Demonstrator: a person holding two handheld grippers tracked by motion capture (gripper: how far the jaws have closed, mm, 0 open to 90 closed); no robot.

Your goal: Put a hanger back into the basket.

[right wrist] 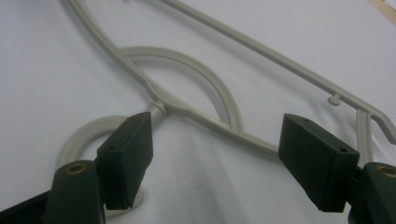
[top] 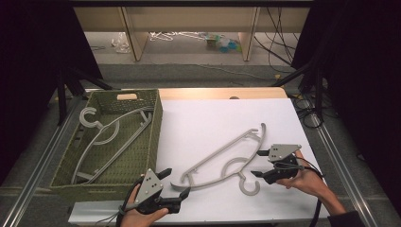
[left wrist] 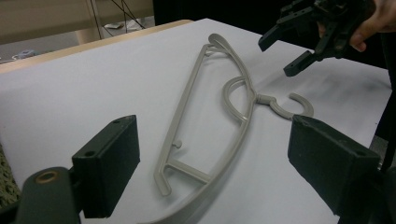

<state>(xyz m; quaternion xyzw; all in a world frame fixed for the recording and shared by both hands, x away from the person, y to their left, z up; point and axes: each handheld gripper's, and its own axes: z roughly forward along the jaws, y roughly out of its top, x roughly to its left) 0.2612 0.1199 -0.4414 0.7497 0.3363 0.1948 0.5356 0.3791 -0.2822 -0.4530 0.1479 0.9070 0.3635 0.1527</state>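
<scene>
A grey plastic hanger point(top: 222, 153) lies flat on the white table top point(top: 208, 118), its hook point(top: 249, 185) toward the front. My left gripper point(top: 178, 182) stands open at the hanger's near left end, with nothing pressed between its pads. In the left gripper view the hanger point(left wrist: 184, 126) lies just ahead of the spread jaws of the left gripper point(left wrist: 212, 154). My right gripper point(top: 256, 163) is open beside the hook's neck. In the right gripper view the hanger's curved shoulder point(right wrist: 205, 116) runs between the wide jaws of the right gripper point(right wrist: 219, 140), untouched.
A green woven basket point(top: 158, 123) stands at the table's left and holds another grey hanger point(top: 111, 137). Black frame legs and cables flank the table. The right gripper point(left wrist: 279, 58), held by a hand, hovers beyond the hook in the left gripper view.
</scene>
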